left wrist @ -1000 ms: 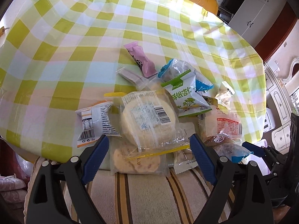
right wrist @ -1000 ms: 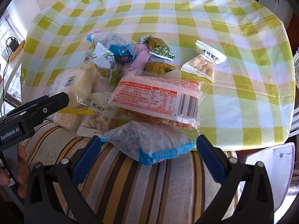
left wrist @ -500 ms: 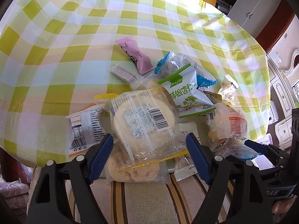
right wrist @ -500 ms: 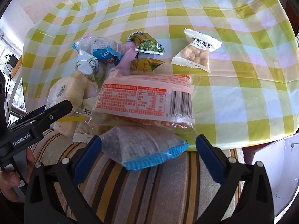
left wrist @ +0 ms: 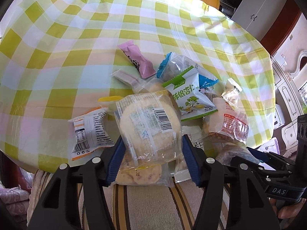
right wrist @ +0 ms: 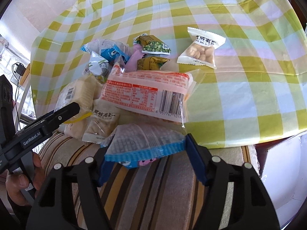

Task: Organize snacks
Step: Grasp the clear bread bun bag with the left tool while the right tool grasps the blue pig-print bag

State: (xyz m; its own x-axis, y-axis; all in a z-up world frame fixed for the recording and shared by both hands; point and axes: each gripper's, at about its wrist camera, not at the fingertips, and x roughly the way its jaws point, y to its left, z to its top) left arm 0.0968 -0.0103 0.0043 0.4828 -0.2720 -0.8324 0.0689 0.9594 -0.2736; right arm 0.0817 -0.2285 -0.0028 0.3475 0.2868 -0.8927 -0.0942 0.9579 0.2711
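Our left gripper (left wrist: 151, 159) was closing ribbed blue pads on a crinkly clear packet of round pale cakes (left wrist: 149, 128) at the checked tablecloth's (left wrist: 57, 67) edge, while our right gripper (right wrist: 151, 160) was closing on a blue-trimmed translucent pouch (right wrist: 145, 143) just beside it

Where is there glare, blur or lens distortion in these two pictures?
Left wrist view: strong sunlight washes out the green checked tablecloth at the top; its squares curve from the fisheye; the clear plastic packet of round pale cakes shines. Right wrist view: dark round corners; the barcode on the orange-printed packet stays sharp.
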